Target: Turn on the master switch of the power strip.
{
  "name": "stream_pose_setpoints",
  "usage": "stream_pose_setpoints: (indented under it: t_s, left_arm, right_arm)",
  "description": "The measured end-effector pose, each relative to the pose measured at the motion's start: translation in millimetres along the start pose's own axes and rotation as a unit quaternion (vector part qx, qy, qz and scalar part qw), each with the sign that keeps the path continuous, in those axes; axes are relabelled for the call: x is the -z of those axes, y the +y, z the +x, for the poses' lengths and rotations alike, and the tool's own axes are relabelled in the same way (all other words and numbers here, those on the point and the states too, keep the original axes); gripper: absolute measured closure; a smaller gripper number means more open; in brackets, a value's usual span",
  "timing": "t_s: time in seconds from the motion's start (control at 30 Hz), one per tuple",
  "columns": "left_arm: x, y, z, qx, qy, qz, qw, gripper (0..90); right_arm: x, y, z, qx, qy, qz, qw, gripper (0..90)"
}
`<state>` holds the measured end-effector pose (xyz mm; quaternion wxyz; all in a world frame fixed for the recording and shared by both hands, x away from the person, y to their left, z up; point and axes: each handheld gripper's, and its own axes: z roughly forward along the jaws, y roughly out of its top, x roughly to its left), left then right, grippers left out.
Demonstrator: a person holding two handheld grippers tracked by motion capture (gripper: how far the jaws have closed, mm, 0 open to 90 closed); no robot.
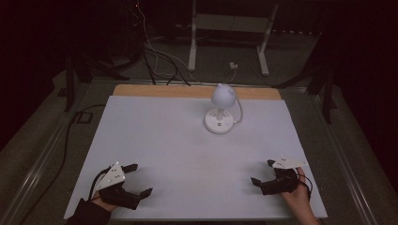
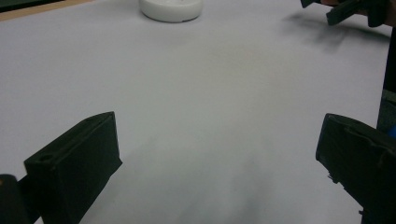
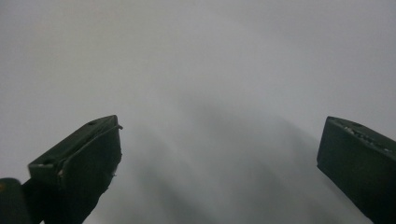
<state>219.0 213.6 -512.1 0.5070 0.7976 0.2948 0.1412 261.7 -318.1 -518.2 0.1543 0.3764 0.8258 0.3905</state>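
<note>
Near the front edge of the white counter (image 1: 187,154), I hold my left hand-held gripper (image 1: 133,179) and my right hand-held gripper (image 1: 264,172), each with its jaws spread wide apart and nothing between them. Both rest well short of the white desk lamp (image 1: 220,110), which stands upright on its round base toward the counter's far edge, its dome-shaped head above the base. A white cord (image 1: 240,111) loops beside the lamp.

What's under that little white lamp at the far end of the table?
The lamp stands on its round white base, which rests on the white table sheet. The surface directly beneath the base is covered.
</note>
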Motion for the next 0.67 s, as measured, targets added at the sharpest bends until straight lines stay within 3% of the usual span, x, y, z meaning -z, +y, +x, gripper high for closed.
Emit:
stream_pose_setpoints:
  t_s: [0.23, 0.4, 0.67]
  left_arm:
    - [-0.5, 0.0, -0.5, -0.001, -0.001, 0.001, 1.0000, 0.2]
    - [-1.0, -0.3, -0.2, -0.001, -0.001, 0.003, 1.0000, 0.2]
    - [-0.9, -0.7, 0.3, 0.001, -0.001, 0.004, 1.0000, 0.2]
  right_arm:
    - [12.6, -17.2, 2.0, -0.004, -0.009, 0.006, 0.9999, 0.0]
    - [11.4, -16.0, 1.3, -0.003, -0.008, -0.002, 1.0000, 0.0]
    - [6.6, -14.1, 3.9, 0.005, -0.005, 0.008, 0.9999, 0.0]
